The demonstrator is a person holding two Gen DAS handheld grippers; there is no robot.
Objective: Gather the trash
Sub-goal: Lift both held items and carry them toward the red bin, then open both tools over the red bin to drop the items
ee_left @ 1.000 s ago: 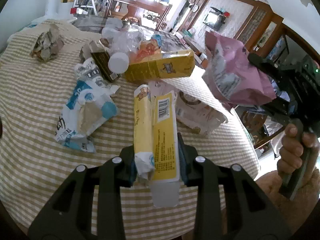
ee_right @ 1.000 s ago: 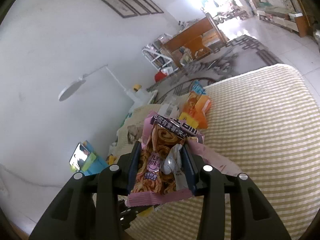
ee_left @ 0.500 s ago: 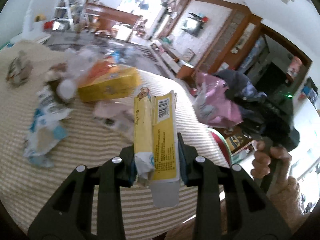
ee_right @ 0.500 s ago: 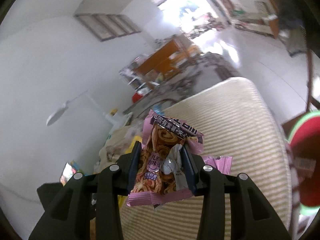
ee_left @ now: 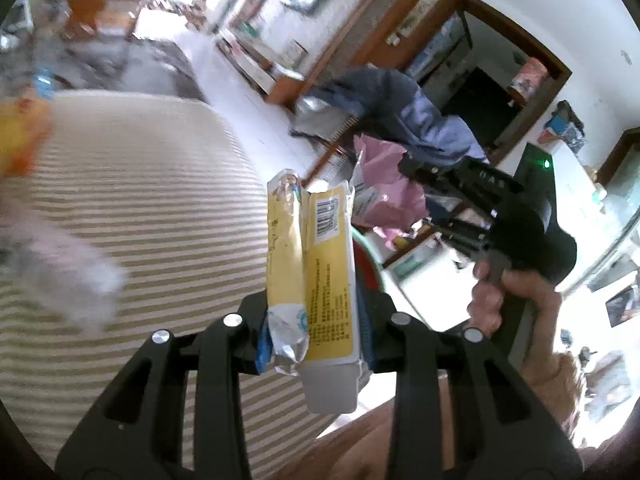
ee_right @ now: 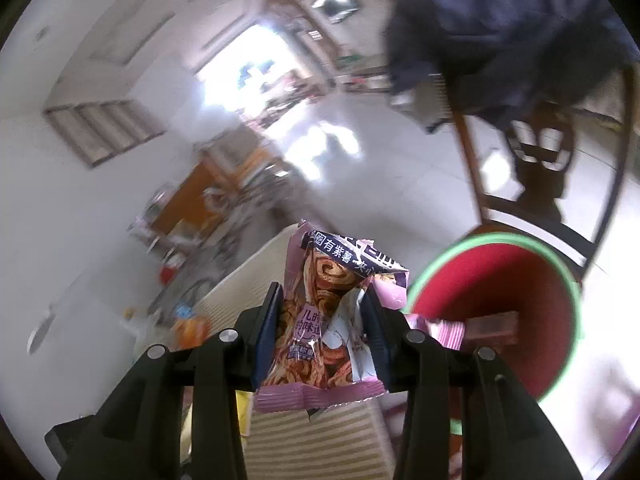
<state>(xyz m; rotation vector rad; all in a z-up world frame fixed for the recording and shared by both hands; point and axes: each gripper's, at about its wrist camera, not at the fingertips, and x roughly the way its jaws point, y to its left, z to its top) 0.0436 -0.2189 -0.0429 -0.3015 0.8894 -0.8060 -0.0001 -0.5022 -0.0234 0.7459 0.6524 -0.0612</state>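
My left gripper (ee_left: 316, 332) is shut on a flattened yellow carton (ee_left: 316, 264), held upright over the right edge of the striped tablecloth (ee_left: 152, 200). My right gripper (ee_right: 322, 332) is shut on a pink snack bag (ee_right: 324, 320). From the left wrist view that same bag (ee_left: 384, 192) hangs in the right gripper to the upper right, a hand (ee_left: 508, 296) on its handle. A red bin with a green rim (ee_right: 500, 320) stands on the floor, just right of the pink bag in the right wrist view. A sliver of this bin (ee_left: 370, 256) shows behind the carton.
Blurred leftover litter (ee_left: 68, 264) and a yellow-orange pack (ee_left: 20, 136) lie at the table's left. A wooden chair (ee_right: 540, 184) draped with dark blue clothing (ee_right: 500, 32) stands beyond the bin. White tiled floor (ee_right: 380, 176) lies past the table's edge.
Both grippers have swung right, away from the litter pile toward the table's edge, each still holding its item. The red bin has come into the right wrist view and grown large.
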